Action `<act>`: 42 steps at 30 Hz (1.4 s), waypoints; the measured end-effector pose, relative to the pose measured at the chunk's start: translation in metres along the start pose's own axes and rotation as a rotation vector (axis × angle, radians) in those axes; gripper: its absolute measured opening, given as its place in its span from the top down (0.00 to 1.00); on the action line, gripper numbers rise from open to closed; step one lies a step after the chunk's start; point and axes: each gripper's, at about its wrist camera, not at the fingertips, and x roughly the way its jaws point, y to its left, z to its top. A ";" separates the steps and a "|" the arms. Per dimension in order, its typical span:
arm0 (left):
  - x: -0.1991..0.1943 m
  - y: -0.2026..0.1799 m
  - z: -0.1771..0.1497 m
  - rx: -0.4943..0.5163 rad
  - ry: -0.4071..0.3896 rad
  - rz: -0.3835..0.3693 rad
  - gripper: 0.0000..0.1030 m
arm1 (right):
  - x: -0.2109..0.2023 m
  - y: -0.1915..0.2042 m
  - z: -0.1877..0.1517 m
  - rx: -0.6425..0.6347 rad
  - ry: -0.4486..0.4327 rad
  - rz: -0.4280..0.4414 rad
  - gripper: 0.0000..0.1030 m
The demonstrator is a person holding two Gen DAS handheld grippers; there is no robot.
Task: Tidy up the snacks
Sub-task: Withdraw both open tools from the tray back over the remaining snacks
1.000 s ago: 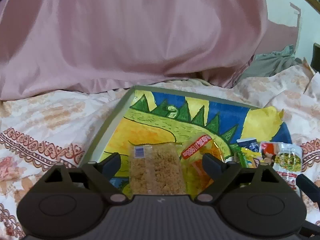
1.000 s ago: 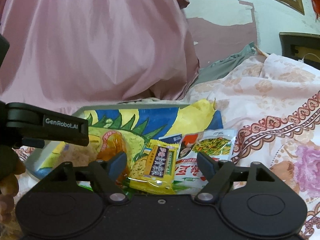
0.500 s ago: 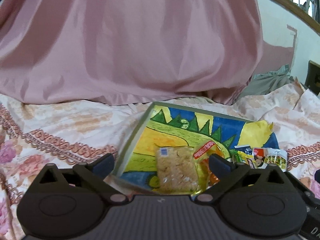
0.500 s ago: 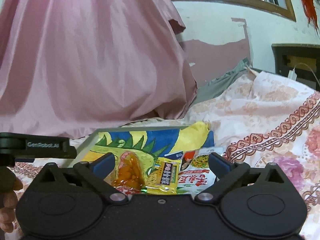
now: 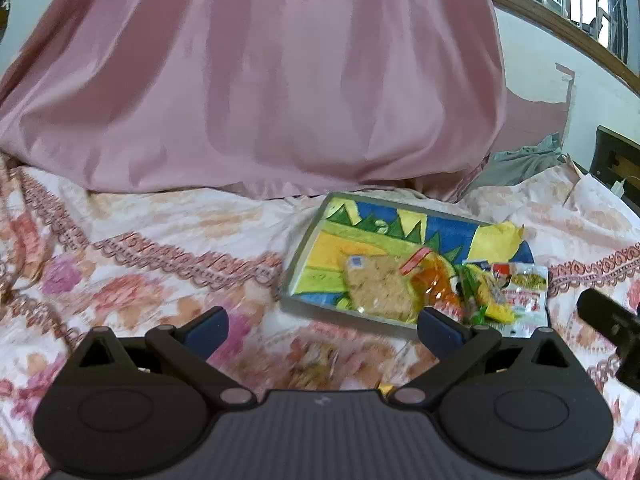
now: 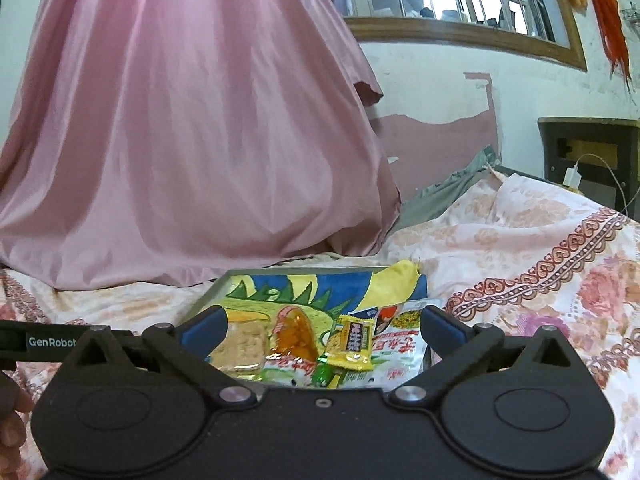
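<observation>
Your left gripper (image 5: 322, 322) hangs wide and empty over the floral bedsheet (image 5: 160, 264), lower left of its view. Right of centre, the painted tray (image 5: 308, 256) tilts on soft bedding, so a nudge could slide the rice cracker pack (image 5: 378, 290) and orange snack bag (image 5: 434, 282) off. Your right gripper (image 6: 322, 326), also wide and empty, frames the yellow candy packet (image 6: 352, 342), which could slip from the pile.

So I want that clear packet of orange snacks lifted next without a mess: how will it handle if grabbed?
The orange snack packet looks like thin glossy film, so probably floppy and a bit slippery. It seems puffed around loose pieces, so likely light but crushable. It overlaps the cracker packet on the tray, so lifting may drag that neighbour.
</observation>
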 end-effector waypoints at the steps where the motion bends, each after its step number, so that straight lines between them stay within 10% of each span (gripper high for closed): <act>1: -0.004 0.004 -0.005 -0.002 0.004 0.005 0.01 | -0.005 0.003 -0.002 -0.009 -0.003 0.001 0.01; 19: -0.045 0.065 -0.079 0.008 0.083 0.078 0.01 | -0.068 0.045 -0.060 -0.085 0.074 0.024 0.01; 42: -0.019 0.076 -0.108 0.085 0.153 0.127 0.01 | -0.026 0.079 -0.102 -0.127 0.300 0.100 0.01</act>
